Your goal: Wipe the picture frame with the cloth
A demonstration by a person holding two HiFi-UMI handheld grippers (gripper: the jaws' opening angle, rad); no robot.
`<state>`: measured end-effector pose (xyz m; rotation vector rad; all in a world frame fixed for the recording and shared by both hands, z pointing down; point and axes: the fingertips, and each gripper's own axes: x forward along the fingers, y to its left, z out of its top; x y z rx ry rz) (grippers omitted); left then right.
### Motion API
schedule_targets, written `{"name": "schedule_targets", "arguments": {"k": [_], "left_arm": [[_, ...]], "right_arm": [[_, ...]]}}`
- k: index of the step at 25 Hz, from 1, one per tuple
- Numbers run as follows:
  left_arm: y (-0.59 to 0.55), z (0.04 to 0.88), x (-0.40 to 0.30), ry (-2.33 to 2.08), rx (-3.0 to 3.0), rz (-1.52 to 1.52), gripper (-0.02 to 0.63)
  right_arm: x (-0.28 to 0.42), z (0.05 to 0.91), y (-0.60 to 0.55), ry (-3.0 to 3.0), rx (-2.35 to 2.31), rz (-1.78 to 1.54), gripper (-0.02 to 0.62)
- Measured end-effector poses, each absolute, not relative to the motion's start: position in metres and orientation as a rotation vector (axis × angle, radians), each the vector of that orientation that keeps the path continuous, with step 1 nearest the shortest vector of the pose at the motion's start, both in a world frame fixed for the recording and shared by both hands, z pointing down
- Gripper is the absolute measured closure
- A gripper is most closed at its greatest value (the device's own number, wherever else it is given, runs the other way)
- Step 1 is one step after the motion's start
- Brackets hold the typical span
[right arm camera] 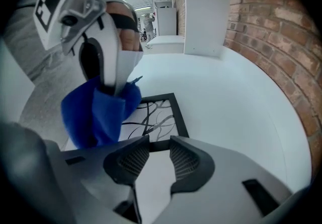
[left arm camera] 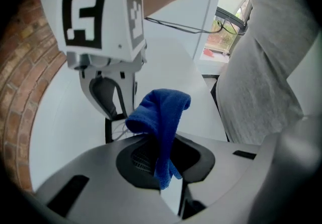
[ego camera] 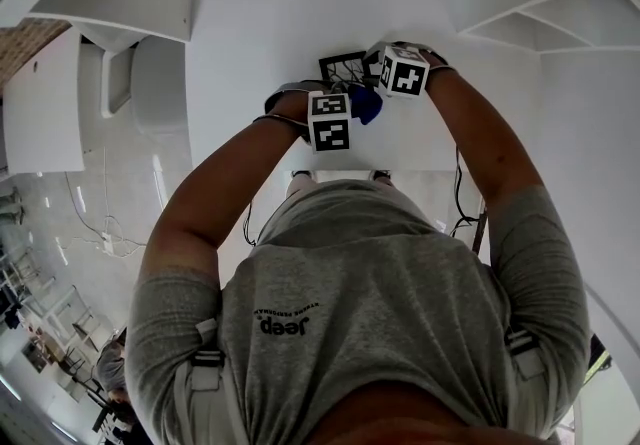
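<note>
A person in a grey T-shirt (ego camera: 370, 283) stands bent over a white counter (ego camera: 260, 13), both forearms reaching out towards 12 o'clock with a gripper in each hand. The left gripper (left arm camera: 163, 142) has its jaws closed on a blue cloth (left arm camera: 163, 115). A thin fold is pinched between them, and the rest bunches up above the tips and droops over to the 2 o'clock side. The right gripper (right arm camera: 158, 142) has its jaws a little apart and nothing is caught between them. The near edge of the picture frame (right arm camera: 157, 112) shows just past their tips, though I cannot tell whether they touch it. The frame lies flat on the counter, a thin black border around a white print with dark wavy lines, straight ahead of the right jaws at 12 o'clock. Seen along those jaws, the cloth hangs at about 10 o'clock, over the frame's left edge and hiding part of it. The two marker cubes sit close together above the frame. A brick wall (right arm camera: 271, 42) runs along the far side of the counter.
</note>
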<state>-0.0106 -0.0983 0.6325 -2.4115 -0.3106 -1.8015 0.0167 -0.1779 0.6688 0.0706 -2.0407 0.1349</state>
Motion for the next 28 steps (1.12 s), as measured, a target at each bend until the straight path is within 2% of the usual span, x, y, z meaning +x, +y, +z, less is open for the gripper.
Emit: {"name": "schedule_targets", "arguments": {"k": [5,13,20,28], "left_arm": [[-0.081,0.639,0.037,-0.298,-2.441,-1.764,0.546],[-0.079,0.659,0.053,-0.262,-2.427,-1.86,0.546],[-0.069,0.66,0.037,-0.316,-2.34,-1.886,0.546],[-0.067,0.659,-0.02,-0.34,-2.312,-1.985,0.546]], "right_arm": [[0.018,0.671,-0.178,-2.032,0.086,0.141,0.46],[0.018,0.669,-0.179,-2.031,0.104,0.153,0.46],[0.019,0.67,-0.178,-2.028,0.126,0.161,0.462],[0.019,0.668,-0.178,-2.031,0.151,0.174,0.462]]}}
